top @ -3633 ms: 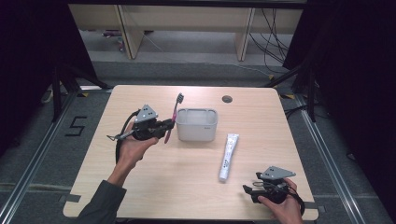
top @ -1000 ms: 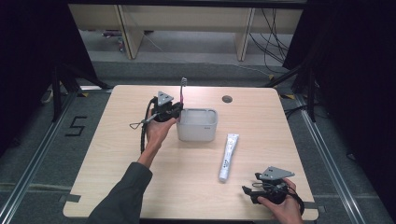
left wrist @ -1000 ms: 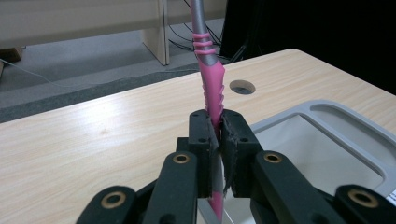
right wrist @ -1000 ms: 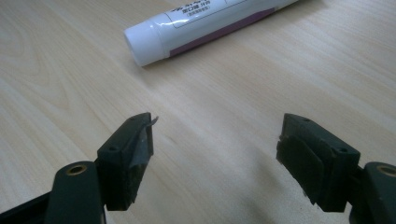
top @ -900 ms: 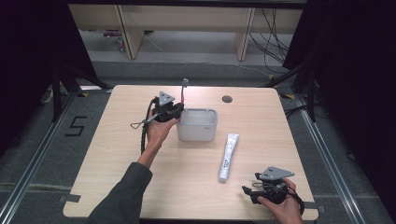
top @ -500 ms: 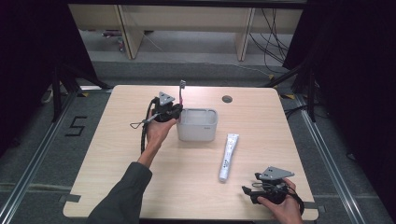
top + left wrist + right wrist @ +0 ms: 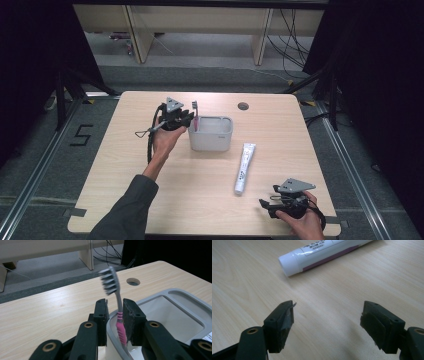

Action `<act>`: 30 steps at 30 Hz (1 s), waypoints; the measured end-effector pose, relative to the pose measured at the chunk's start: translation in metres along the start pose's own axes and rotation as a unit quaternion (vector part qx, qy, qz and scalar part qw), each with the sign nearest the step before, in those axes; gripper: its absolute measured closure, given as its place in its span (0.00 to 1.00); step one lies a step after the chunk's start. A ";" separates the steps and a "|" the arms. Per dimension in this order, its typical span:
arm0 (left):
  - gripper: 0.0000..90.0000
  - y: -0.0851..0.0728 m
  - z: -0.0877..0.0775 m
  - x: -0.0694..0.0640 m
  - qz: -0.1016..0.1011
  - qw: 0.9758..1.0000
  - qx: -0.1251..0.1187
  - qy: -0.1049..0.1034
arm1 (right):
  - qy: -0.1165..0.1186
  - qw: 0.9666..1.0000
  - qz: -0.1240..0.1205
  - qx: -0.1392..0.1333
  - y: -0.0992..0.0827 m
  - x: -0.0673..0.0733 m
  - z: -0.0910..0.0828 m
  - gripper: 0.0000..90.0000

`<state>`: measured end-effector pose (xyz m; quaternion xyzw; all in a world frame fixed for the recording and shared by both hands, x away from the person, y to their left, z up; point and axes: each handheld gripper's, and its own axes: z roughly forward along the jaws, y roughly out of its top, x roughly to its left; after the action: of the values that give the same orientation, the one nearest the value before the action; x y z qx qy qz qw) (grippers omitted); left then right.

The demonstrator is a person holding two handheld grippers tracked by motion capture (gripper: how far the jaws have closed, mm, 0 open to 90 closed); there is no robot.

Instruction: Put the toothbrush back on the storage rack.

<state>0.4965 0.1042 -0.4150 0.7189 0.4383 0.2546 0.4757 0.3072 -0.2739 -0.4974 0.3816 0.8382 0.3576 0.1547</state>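
Work in hand: putting the pink-and-grey plastic toothbrush (image 7: pixel 117 315) into the grey rectangular plastic tub (image 7: pixel 210 133) that stands mid-table.
Toothbrush place: upright, handle down inside the tub at its left wall, bristle head (image 7: pixel 195 105) up above the rim; it leans on the tub's edge.
Left tongs (image 7: pixel 115 312): at the tub's left side, either side of the brush's neck; the jaws have just been opening, and a sliver of gap now shows on each side of the handle, so I judge the grip let go.
Right tongs (image 7: pixel 327 317): resting low over the light wooden table (image 7: pixel 150 200) at its near right corner, jaws wide, nothing between them.
Done so far: the brush looks delivered into the tub and released.
Left to do: draw the left tongs clear without tipping the brush; the white toothpaste tube with a white cap (image 7: pixel 244 161) lies flat on the table just right of the tub, untouched, and probably goes in next, likely with the right tongs nearest it.
Count: one toothbrush, one tub, one toothpaste tube, two sets of tongs, one round cable hole (image 7: pixel 243 106) in the table's far edge.
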 end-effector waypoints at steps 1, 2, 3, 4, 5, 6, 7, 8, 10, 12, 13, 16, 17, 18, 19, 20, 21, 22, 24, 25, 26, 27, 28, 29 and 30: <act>0.80 0.000 -0.001 0.000 -0.001 1.000 0.000 -0.002 | -0.001 1.000 -0.004 -0.001 0.000 0.000 0.000 0.30; 0.78 0.001 -0.003 0.000 -0.003 1.000 0.000 -0.006 | -0.001 1.000 -0.001 -0.001 0.000 0.000 0.000 0.30; 0.76 0.001 -0.004 0.000 -0.003 1.000 0.000 -0.009 | -0.001 1.000 -0.003 -0.002 0.000 0.000 0.000 0.30; 0.76 0.001 -0.006 0.001 -0.003 1.000 0.001 -0.011 | 0.000 1.000 0.002 -0.001 0.000 0.000 -0.001 0.30; 0.75 0.001 -0.008 0.002 -0.002 1.000 0.004 -0.012 | 0.005 1.000 0.003 -0.001 0.000 0.000 0.000 0.30; 0.74 0.001 -0.009 0.002 -0.006 1.000 0.005 -0.013 | 0.000 1.000 0.000 -0.005 0.001 0.000 -0.001 0.30; 0.72 0.001 -0.011 0.002 -0.005 1.000 0.004 -0.013 | -0.002 1.000 -0.005 -0.007 0.001 -0.001 -0.001 0.30; 0.70 0.001 -0.013 0.002 -0.008 1.000 0.003 -0.013 | 0.000 1.000 0.001 -0.005 0.001 0.000 -0.002 0.30; 0.67 -0.001 -0.018 0.002 -0.004 1.000 0.006 -0.015 | 0.009 1.000 0.008 -0.005 0.001 0.001 -0.001 0.30; 0.64 -0.003 -0.022 0.002 -0.006 1.000 0.009 -0.017 | 0.004 1.000 0.004 -0.007 0.001 0.000 -0.001 0.30; 0.62 -0.004 -0.024 0.003 -0.007 1.000 0.010 -0.017 | 0.004 1.000 -0.005 -0.011 0.001 -0.001 -0.001 0.30; 0.57 -0.004 -0.030 0.004 -0.014 0.999 0.017 -0.029 | 0.005 1.000 0.007 -0.007 0.001 0.001 -0.001 0.30; 0.56 -0.003 -0.034 0.003 -0.010 0.999 0.018 -0.031 | 0.009 1.000 0.007 -0.006 0.001 0.000 -0.001 0.30; 0.55 -0.003 -0.036 0.002 -0.005 0.999 0.018 -0.032 | 0.007 1.000 0.005 -0.006 0.001 0.000 -0.001 0.30; 0.54 -0.002 -0.040 0.001 -0.001 0.999 0.015 -0.031 | 0.004 1.000 0.001 -0.010 0.001 0.000 -0.001 0.30; 0.54 -0.001 -0.043 0.000 -0.002 0.999 0.012 -0.032 | 0.003 1.000 0.004 -0.008 0.001 0.000 -0.001 0.30; 0.52 -0.001 -0.046 -0.001 -0.003 0.999 0.013 -0.035 | 0.004 1.000 0.004 -0.008 0.001 0.000 -0.001 0.30; 0.50 0.000 -0.048 -0.001 -0.003 0.999 0.014 -0.035 | 0.004 1.000 0.004 -0.008 0.001 0.000 -0.001 0.30; 0.48 0.000 -0.052 -0.002 0.002 0.999 0.019 -0.036 | 0.004 1.000 0.007 -0.007 0.001 0.000 -0.001 0.30; 0.47 0.000 -0.053 -0.002 0.003 0.999 0.018 -0.037 | 0.003 1.000 0.008 -0.007 0.001 0.000 -0.002 0.30; 0.46 -0.001 -0.054 -0.002 0.005 0.999 0.020 -0.037 | 0.003 1.000 0.007 -0.007 0.001 0.000 -0.002 0.30; 0.46 -0.001 -0.055 -0.001 0.005 0.999 0.022 -0.038 | 0.004 1.000 0.007 -0.007 0.001 0.000 -0.001 0.30; 0.45 -0.002 -0.056 -0.001 0.002 0.999 0.023 -0.038 | 0.004 1.000 0.007 -0.008 0.001 0.000 -0.001 0.30; 0.44 -0.003 -0.057 0.000 0.005 0.999 0.025 -0.038 | 0.004 1.000 0.009 -0.007 0.001 0.000 -0.001 0.30; 0.44 -0.004 -0.058 0.001 0.004 0.999 0.026 -0.036 | 0.005 1.000 0.007 -0.007 0.001 0.000 -0.001 0.30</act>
<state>0.4497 0.1320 -0.3945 0.7419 0.4242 0.2186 0.4711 0.3070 -0.2740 -0.4962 0.3845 0.8336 0.3668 0.1508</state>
